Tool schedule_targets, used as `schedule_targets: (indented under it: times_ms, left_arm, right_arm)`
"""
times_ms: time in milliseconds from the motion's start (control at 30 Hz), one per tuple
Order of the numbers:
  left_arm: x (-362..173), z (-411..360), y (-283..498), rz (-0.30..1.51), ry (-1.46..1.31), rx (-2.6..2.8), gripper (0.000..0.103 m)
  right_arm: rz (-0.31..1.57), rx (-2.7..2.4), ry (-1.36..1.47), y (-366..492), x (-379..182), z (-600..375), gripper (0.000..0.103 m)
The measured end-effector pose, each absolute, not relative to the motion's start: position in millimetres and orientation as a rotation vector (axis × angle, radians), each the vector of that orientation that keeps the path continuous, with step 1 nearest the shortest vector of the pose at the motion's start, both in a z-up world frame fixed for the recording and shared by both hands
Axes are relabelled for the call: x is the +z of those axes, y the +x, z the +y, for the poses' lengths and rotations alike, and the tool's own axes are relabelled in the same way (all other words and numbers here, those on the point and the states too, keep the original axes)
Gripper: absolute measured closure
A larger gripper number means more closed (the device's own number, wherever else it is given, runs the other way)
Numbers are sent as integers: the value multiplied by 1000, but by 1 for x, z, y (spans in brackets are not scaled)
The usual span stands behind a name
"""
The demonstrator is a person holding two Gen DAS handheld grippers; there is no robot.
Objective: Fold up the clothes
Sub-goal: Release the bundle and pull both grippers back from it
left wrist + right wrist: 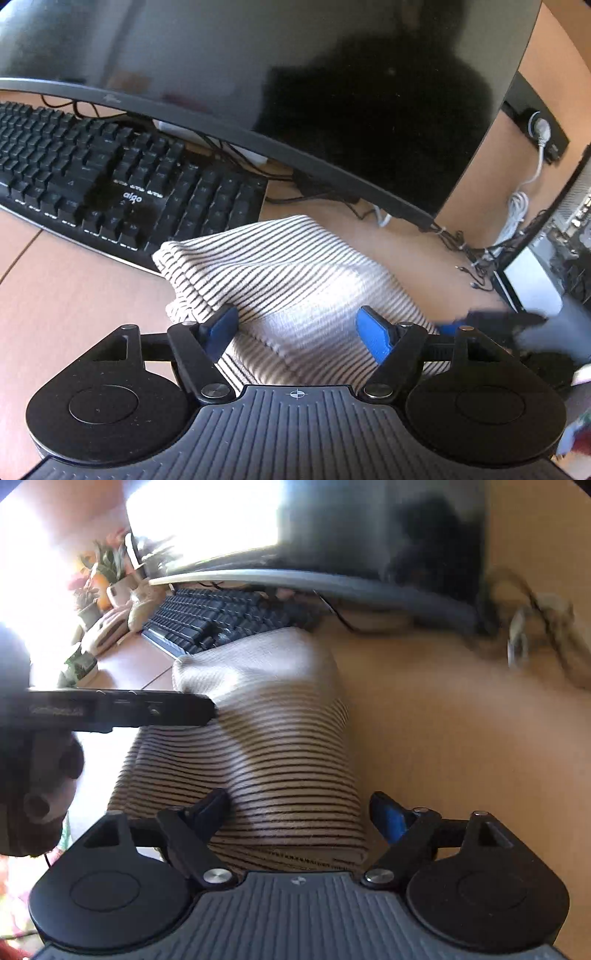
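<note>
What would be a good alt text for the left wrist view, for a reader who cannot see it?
A folded striped garment lies on a wooden desk, with the left gripper standing open over its near edge. Behind it are a black keyboard and a dark monitor; cables trail at the right.

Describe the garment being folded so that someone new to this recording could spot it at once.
Start at the big dark monitor on the tan desk; below it lies a black keyboard. At the keyboard's right end, overlapping its corner, sits the folded garment. It is the only soft thing there: cream knit cloth with thin dark stripes.
</note>
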State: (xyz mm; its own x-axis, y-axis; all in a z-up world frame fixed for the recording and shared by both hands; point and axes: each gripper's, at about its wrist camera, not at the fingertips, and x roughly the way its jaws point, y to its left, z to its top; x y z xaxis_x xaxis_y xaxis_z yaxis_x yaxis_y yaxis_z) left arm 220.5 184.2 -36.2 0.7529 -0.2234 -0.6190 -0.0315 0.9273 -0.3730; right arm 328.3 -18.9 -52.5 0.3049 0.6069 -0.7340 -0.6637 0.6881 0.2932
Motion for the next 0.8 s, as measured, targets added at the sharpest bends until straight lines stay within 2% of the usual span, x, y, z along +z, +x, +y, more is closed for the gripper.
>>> schedule_targets:
  times_ms: [133,233,367,500,633,800]
  left_arm:
    - [-34,166,214,712,-330,-20,25]
    - [-32,160,206,719,-349,61,20]
    - [-30,150,175,722,-427,186,19]
    - [-27,116,127,684,-450,324,7]
    - [-24,66,76,624,-444,468,0]
    - [-19,12,37,547,-407,561,0]
  right_arm:
    - [938,821,-6,330,-50,-27,4]
    - [883,835,-31,318,-41,-36,0]
    - [820,856,-43,295,-29,-64,0]
    - [790,883,-34,273,-22,-99,0]
    - [736,925,-16,249,-15,-128,0]
    - [693,934,-38,224,-11,-154,0]
